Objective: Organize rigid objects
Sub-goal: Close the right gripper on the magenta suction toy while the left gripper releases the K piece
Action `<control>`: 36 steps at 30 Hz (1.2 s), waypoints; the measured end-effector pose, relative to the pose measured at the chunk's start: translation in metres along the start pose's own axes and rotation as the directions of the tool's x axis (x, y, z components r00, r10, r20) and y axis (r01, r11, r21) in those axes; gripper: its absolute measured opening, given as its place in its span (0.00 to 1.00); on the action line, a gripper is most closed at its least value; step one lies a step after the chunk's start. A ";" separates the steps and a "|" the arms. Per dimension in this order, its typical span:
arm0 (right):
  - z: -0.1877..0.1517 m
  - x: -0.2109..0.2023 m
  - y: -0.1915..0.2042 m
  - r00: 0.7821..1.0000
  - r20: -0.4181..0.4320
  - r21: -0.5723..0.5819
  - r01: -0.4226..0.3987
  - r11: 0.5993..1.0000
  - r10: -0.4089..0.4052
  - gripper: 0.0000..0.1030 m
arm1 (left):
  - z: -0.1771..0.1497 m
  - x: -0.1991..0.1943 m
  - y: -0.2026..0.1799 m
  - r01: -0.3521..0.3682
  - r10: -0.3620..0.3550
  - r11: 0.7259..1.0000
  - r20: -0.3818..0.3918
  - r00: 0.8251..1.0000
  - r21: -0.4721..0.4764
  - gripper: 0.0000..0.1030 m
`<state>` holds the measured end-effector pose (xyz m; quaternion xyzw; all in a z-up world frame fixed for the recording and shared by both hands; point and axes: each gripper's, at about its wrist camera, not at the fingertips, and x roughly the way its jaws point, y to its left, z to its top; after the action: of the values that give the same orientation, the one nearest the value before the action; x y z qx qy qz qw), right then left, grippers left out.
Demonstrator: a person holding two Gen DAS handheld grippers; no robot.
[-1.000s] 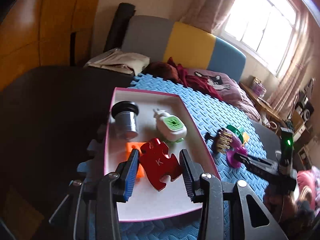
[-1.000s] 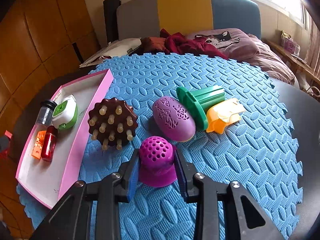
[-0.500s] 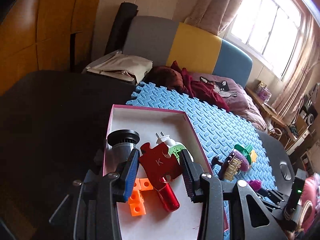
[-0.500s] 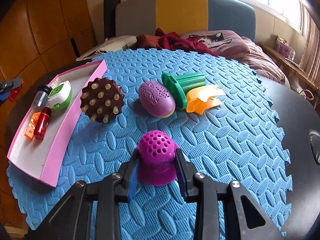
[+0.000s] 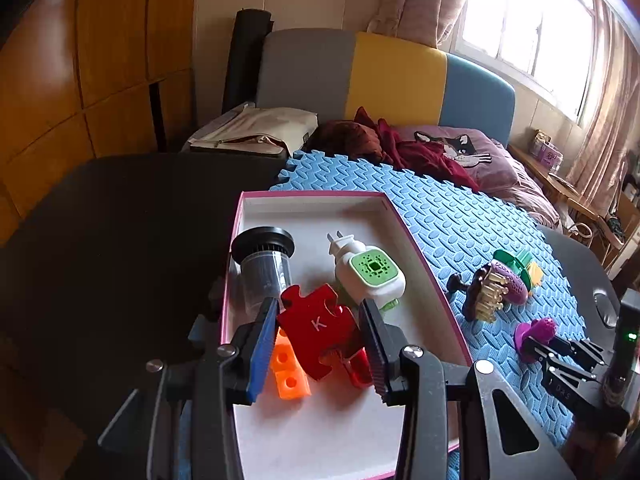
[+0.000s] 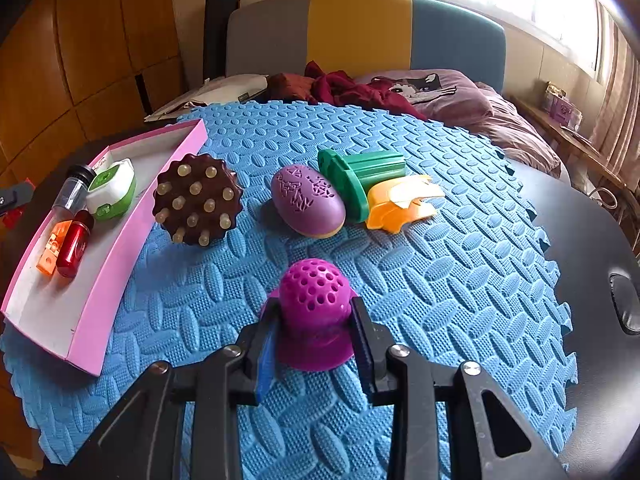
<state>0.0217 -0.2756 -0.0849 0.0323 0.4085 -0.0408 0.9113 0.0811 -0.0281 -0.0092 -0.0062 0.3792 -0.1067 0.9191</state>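
Red K-marked jigsaw piece (image 5: 316, 330) pinched between left gripper (image 5: 320, 344) fingers, above the pink-rimmed white tray (image 5: 416, 240). Right gripper (image 6: 314, 344) fingers clamp purple perforated dome (image 6: 314, 312) on blue foam mat (image 6: 440, 280).

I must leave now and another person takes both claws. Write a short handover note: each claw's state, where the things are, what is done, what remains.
Left claw: shut on the red puzzle piece, held above the pink tray.
Right claw: shut on the purple perforated dome, low over the blue foam mat.
Done, in the tray: clear vial, green-and-white plug, orange blocks, red bottle.
Left on the mat: brown massage brush, purple egg, green part, orange part.
Next, probably: drop the puzzle piece into the tray, then bring the dome.
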 end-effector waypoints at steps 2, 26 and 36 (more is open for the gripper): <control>0.000 0.000 0.000 1.000 0.000 0.001 0.004 1.000 -0.004 0.32 | -0.004 -0.003 -0.001 -0.006 0.006 1.000 0.000 1.000 0.004 0.40; -0.001 0.000 0.000 1.000 0.007 -0.002 0.006 1.000 -0.006 0.32 | -0.049 -0.010 0.038 0.124 -0.135 0.987 -0.105 0.985 -0.099 0.41; -0.001 0.000 -0.001 1.000 0.009 -0.001 0.003 1.000 -0.003 0.33 | -0.051 0.031 0.021 0.069 -0.076 0.997 -0.202 0.976 -0.043 0.41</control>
<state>0.0208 -0.2767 -0.0857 0.0311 0.4045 -0.0420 0.9131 0.0707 -0.0105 -0.0688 -0.0255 0.4726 -0.1335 0.8707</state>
